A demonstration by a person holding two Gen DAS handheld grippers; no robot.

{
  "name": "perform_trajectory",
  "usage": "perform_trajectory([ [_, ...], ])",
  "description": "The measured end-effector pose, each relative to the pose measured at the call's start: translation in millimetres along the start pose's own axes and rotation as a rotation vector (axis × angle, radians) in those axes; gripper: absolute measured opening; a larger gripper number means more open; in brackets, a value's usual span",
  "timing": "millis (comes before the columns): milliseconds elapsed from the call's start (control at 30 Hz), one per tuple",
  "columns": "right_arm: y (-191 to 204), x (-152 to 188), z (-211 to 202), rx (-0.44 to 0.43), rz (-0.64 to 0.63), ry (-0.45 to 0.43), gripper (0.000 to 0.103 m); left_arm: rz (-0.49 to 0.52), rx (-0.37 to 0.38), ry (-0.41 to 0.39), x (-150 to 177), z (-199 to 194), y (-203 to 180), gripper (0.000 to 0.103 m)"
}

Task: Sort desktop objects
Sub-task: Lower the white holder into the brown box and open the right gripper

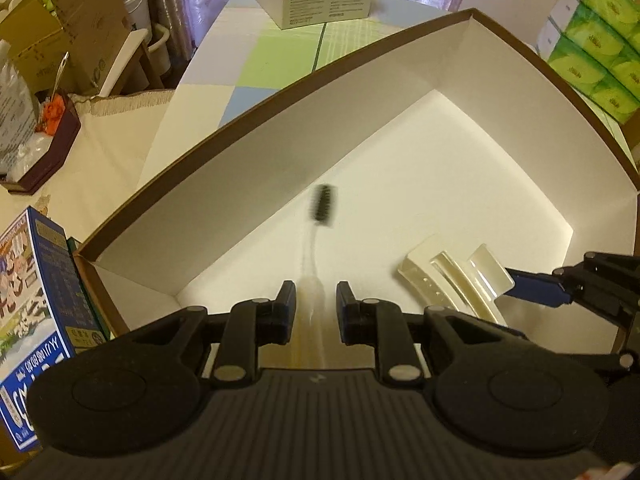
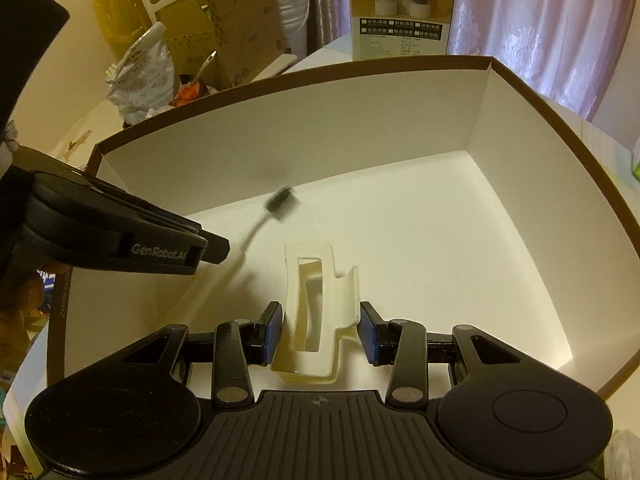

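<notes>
The toothbrush [image 1: 316, 236] is blurred in both views, with its dark bristle head toward the middle of the frame, over the white floor of the large box [image 1: 248, 168]. In the left wrist view its clear handle runs down between the fingers of the left gripper [image 1: 316, 300]. The jaws stand narrowly apart, with a small gap on each side of the handle, so they do not clamp it; I cannot tell if the handle rests on anything.

The right wrist view shows what the left one shows only from the side: the cream plastic holder [image 2: 316, 312], with long open slots, stands between the blue pads [image 2: 272, 332] of the right gripper [image 2: 320, 332]. The left pad touches the holder; the right pad is just beside its edge, and I cannot tell if it presses.

In the right wrist view the left gripper comes in from the left edge, pointing toward the centre, and part of a hand [image 2: 24, 296] is visible behind it. In the left wrist view the right gripper enters from the right edge, lower right.

Outside the box, the left view shows green tissue packs [image 1: 600, 40] at upper right and a blue printed carton [image 1: 32, 320] at lower left.
</notes>
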State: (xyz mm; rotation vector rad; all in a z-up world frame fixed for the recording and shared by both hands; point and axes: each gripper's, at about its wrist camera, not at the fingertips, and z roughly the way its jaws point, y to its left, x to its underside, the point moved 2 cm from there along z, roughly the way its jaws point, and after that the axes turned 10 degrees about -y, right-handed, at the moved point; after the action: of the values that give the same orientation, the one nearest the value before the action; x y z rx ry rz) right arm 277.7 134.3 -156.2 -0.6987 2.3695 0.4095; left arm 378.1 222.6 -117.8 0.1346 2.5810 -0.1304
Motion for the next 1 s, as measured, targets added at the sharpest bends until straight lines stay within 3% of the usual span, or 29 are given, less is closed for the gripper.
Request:
perform_trajectory([
  [267, -0.9, 1.2, 5.5, 0.007, 0.003, 0.013, 0.038, 0.039, 0.008, -0.015, -5.0, -5.1, 0.6, 0.029],
  [400, -3.0, -0.6, 5.1, -0.009, 0.008, 0.013, 0.039, 0.050, 0.010, -0.016, -5.4, -7.5, 1.4, 0.030],
  [433, -1.8, -2.3, 5.5, -0.017, 0.009, 0.011, 0.041, 0.050, 0.013, -0.016, -5.5, -8.1, 1.4, 0.030],
  [500, -1.2, -3.6, 3.6, -0.022, -0.007, 0.007, 0.070, 0.054, 0.025, -0.015, -5.0, -9.6, 1.1, 0.034],
  [567, -1.5, -3.3, -2.2, -0.014, -0.030, -0.008, 0.080, 0.062, 0.029, -0.018, -4.4, -11.9, -0.3, 0.037],
  [733, -4.7, -0.6, -14.2, -0.014, -0.090, 0.009, 0.094, 0.107, 0.050, -0.025, -0.8, -20.6, -8.2, 0.050],
  [867, -8.9, -1.4, -20.1, 0.007, -0.135, 0.019, 0.101, 0.144, 0.039, -0.036, 2.1, -27.4, -16.0, 0.068],
  [1000, -13.1, -1.8, -25.0, 0.015, -0.159, 0.032, 0.101, 0.154, 0.033, -0.047, 3.5, -32.3, -18.7, 0.069],
])
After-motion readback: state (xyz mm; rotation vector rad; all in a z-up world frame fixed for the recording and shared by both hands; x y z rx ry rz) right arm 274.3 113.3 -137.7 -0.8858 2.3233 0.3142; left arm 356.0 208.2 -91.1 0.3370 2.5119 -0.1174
